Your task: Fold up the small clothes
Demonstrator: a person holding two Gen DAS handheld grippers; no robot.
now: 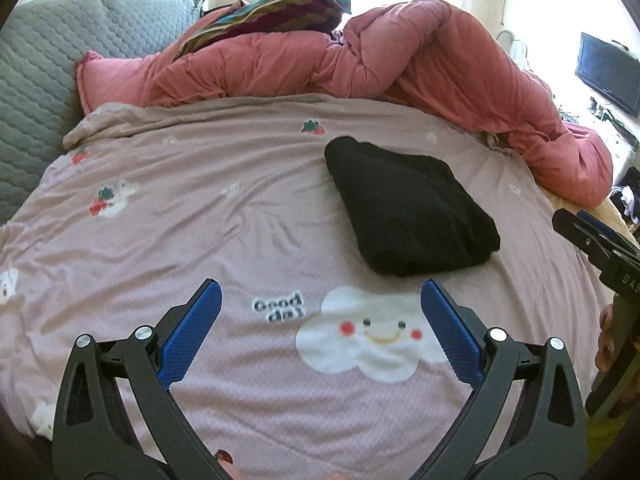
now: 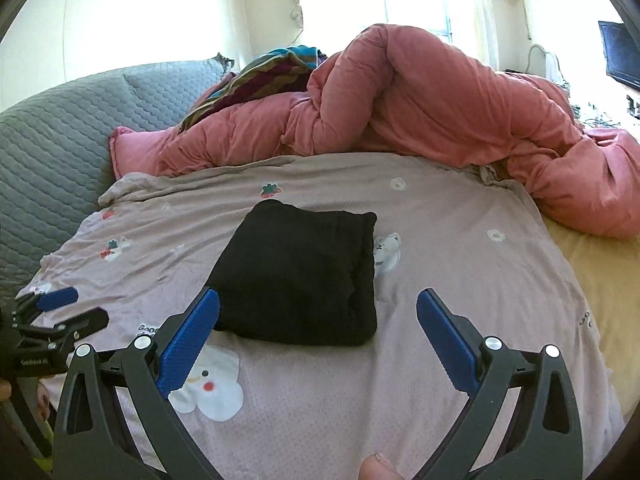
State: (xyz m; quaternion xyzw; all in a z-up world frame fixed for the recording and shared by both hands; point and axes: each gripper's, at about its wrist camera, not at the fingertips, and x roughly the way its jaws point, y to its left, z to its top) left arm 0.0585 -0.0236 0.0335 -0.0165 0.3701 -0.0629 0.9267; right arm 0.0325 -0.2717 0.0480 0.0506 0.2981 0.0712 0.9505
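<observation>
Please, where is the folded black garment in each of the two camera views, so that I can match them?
Left wrist view: the black garment lies right of centre, beyond the right finger of the open left tool.
Right wrist view: the black garment lies centre-left, just past the open right tool.
Shared landmark: the smiling cloud print on the bedcover.
</observation>
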